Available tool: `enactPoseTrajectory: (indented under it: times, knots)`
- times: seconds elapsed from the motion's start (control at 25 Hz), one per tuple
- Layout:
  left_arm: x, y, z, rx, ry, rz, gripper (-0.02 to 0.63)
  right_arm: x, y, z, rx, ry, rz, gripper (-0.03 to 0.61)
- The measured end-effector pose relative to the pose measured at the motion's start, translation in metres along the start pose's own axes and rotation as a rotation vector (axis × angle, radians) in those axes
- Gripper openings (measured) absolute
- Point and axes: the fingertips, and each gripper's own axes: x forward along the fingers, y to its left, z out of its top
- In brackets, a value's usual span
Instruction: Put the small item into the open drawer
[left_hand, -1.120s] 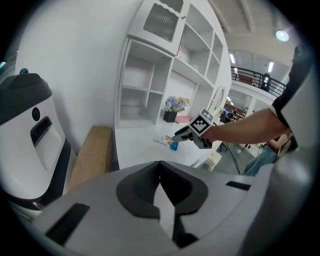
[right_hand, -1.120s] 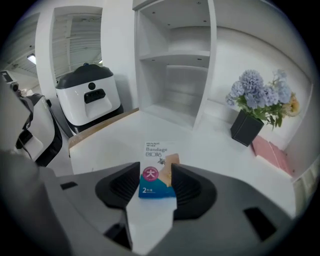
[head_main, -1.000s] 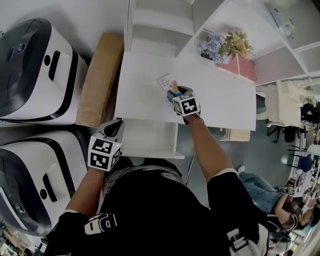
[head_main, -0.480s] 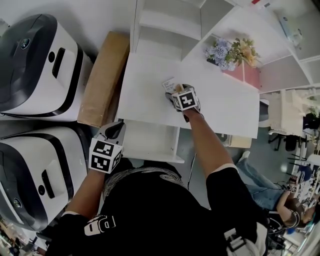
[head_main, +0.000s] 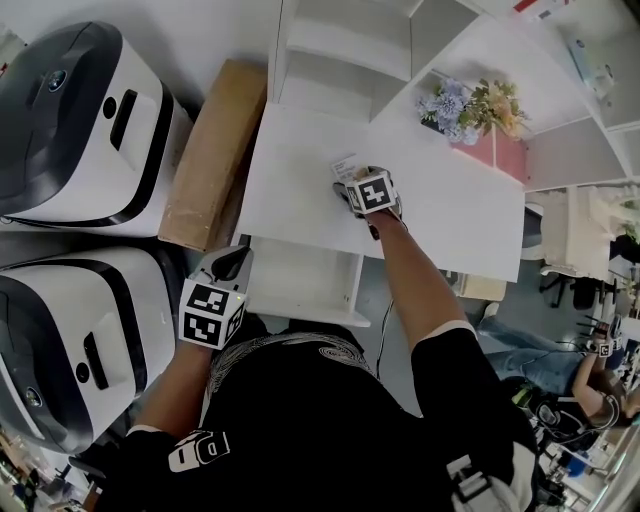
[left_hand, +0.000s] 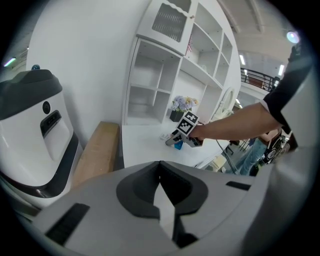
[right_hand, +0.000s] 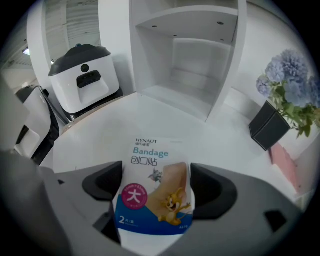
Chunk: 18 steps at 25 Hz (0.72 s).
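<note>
Your right gripper (head_main: 352, 185) has dropped lower than a second ago. Its jaws have just been opening and now stand wide on either side of the bandage packet (right_hand: 154, 192). The packet lies flat on the white desktop (head_main: 290, 175), outside the open drawer (head_main: 300, 285). Your left gripper (head_main: 230, 262) hasn't budged, jaws closed and empty, by the drawer's front corner.

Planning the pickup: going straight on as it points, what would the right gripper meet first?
Likely the bandage packet, lying on the white tabletop between the right gripper's jaws, which have just been opening.
</note>
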Motion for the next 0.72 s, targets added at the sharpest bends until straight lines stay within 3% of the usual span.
enactPoseTrajectory:
  times: [0.72]
  knots:
    - [-0.007, -0.01, 0.004, 0.032, -0.028, -0.035, 0.014, -0.039, -0.001, 0.003, 0.06, -0.081, -0.028, 0.405]
